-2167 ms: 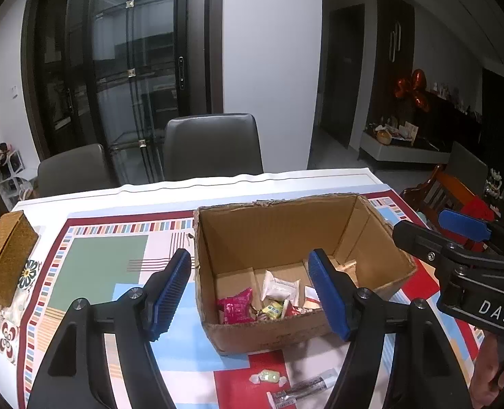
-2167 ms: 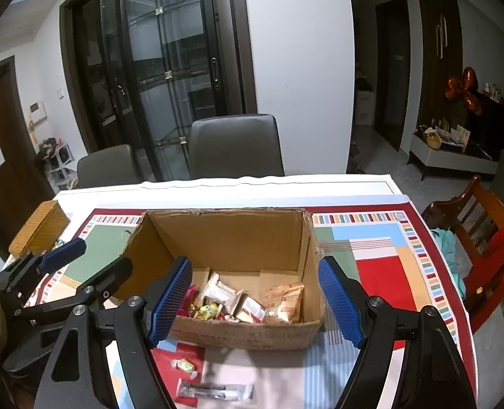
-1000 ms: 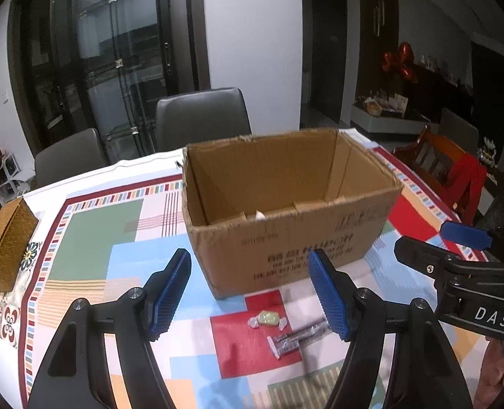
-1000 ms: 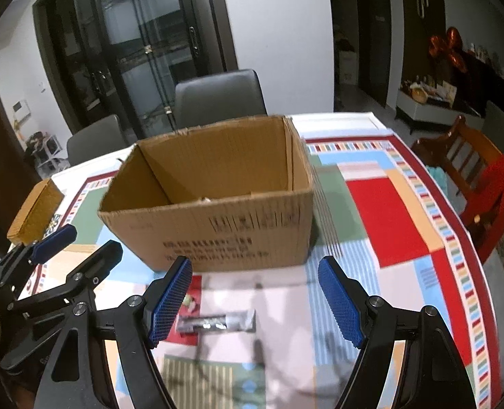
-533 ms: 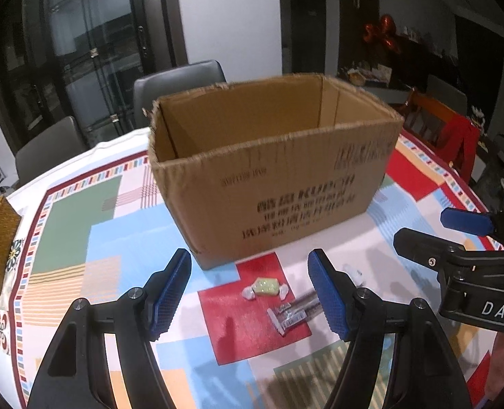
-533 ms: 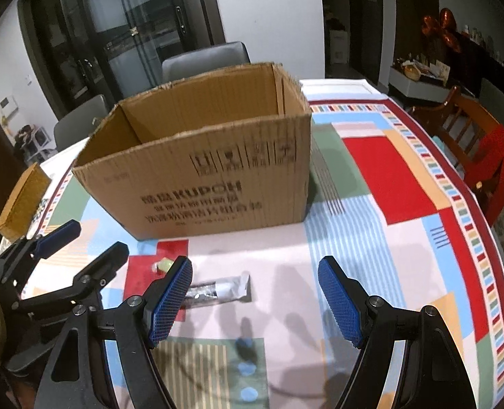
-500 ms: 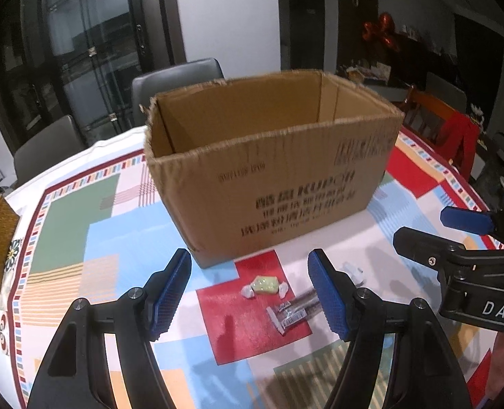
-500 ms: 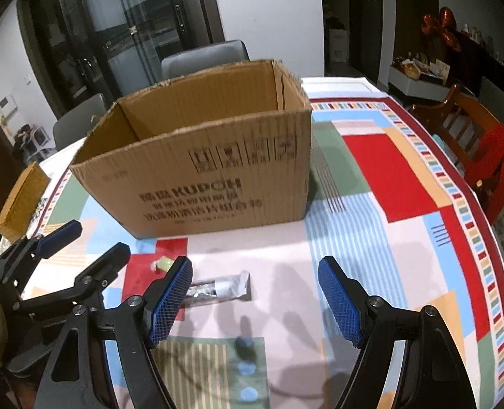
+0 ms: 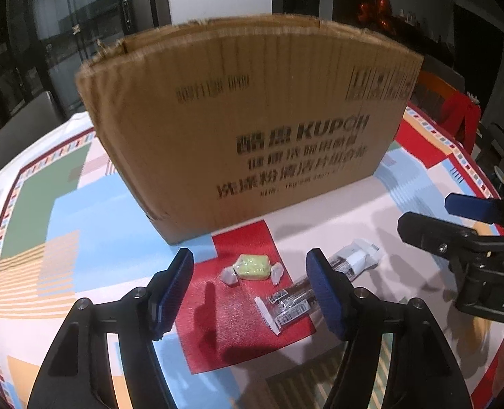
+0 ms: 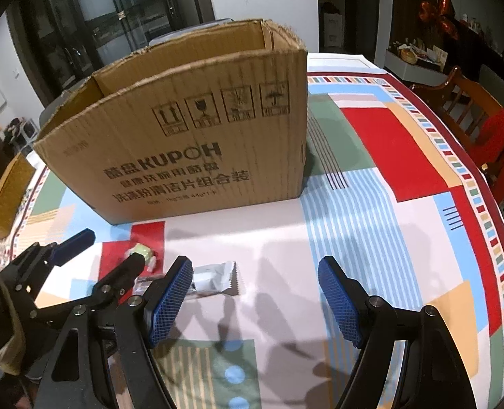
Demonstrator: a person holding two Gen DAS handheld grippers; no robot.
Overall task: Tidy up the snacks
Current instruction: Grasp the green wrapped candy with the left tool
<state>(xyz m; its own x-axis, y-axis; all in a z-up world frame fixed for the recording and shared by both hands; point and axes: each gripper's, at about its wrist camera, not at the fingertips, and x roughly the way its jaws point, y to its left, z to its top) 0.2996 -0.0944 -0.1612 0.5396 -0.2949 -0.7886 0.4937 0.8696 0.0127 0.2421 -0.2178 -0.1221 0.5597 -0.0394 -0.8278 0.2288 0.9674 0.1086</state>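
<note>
A green wrapped candy (image 9: 252, 268) lies on a red patch of the tablecloth, in front of the open cardboard box (image 9: 252, 116). A clear-wrapped snack bar (image 9: 296, 298) lies just to its right. My left gripper (image 9: 250, 293) is open, low over the table, with the candy between its fingers and the bar by the right finger. My right gripper (image 10: 253, 301) is open and empty to the right; its left finger is beside the bar (image 10: 214, 281). The candy (image 10: 143, 252) and the box (image 10: 183, 143) also show in the right wrist view. The box's contents are hidden.
The table has a colourful patchwork cloth (image 10: 388, 187). A woven basket (image 10: 8, 191) stands at the far left. A wooden chair with red cloth (image 10: 490, 129) stands past the table's right edge. Dark chairs and glass doors are behind the box.
Both grippers have come down and closer to the table in front of the box. The left gripper now straddles the green candy. Both stay open.
</note>
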